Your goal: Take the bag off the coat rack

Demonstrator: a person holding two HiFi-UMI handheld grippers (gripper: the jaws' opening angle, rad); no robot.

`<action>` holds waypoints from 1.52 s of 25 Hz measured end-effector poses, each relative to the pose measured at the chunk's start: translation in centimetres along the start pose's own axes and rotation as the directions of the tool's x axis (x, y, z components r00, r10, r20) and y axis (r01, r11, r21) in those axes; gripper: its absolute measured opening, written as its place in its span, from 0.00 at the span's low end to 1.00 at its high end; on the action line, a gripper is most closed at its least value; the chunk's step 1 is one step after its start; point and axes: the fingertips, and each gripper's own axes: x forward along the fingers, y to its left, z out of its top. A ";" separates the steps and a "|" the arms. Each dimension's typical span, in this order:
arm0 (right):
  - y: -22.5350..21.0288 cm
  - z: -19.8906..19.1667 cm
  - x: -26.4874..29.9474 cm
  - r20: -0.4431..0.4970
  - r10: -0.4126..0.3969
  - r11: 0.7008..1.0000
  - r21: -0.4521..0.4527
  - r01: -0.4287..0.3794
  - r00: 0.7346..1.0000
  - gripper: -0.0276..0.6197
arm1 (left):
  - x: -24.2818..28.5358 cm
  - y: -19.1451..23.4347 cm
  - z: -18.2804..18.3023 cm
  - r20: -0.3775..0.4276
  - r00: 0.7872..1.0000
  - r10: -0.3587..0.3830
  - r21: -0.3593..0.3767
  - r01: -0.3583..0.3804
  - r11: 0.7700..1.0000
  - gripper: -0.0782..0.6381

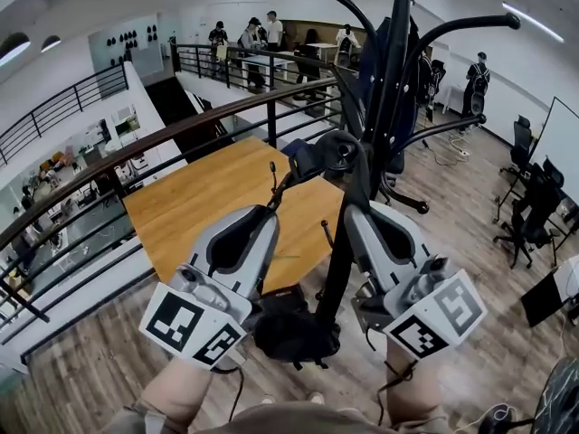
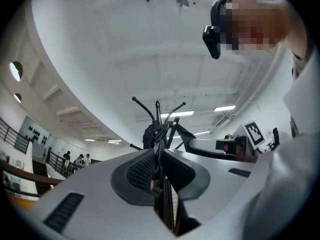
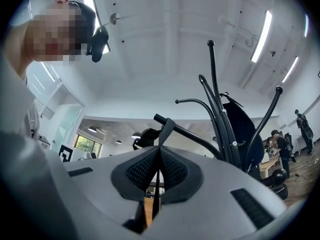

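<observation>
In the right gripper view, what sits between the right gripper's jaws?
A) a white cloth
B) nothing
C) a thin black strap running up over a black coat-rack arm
C: the right gripper is shut on the thin black strap, which loops over the black coat-rack arm.

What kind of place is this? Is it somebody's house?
Not a house: probably a big open office on an upper level. A railing overlooks a lower floor, office chairs stand about, and a whiteboard stands at the right.
</observation>
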 end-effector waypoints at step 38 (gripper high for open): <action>19.3 -10.0 12.1 -0.025 0.672 0.700 0.348 -0.624 0.740 0.09 | -28.9 8.2 7.6 0.000 0.622 0.783 0.267 -0.755 0.599 0.19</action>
